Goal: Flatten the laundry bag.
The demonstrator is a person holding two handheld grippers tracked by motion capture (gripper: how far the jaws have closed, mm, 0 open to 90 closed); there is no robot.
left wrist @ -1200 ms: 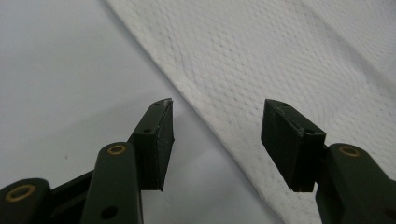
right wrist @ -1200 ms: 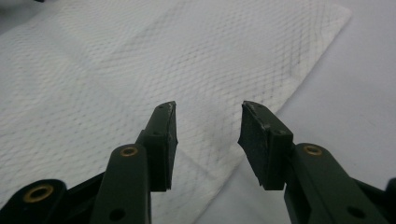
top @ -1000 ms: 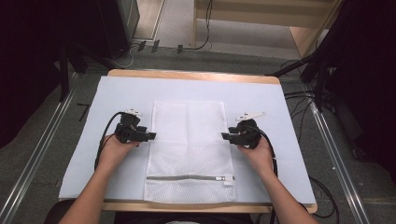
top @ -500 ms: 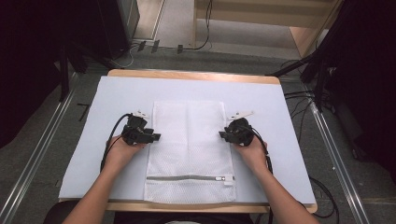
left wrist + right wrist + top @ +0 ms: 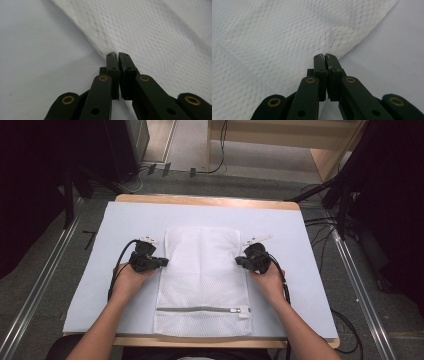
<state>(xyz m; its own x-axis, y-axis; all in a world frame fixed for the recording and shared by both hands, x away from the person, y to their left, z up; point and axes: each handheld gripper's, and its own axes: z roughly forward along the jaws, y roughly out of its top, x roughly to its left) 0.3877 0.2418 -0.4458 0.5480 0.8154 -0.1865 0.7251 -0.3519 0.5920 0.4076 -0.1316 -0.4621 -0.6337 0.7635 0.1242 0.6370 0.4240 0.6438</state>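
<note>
Mesh bag point(image 5: 202, 280) edges pinched by both hand-held grippers.

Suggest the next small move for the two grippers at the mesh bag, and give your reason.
Probably lift both edges together and carry them toward the zipper end to fold the mesh bag. The left gripper and the right gripper have just closed on the bag's opposite side edges, and the bag lies flat on the table.

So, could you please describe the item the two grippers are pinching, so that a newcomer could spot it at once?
On the wooden table lies a pale sheet. At its middle lies a white mesh laundry bag, the left gripper and right gripper pinching its side edges. A grey zipper across its near end marks it out.
</note>
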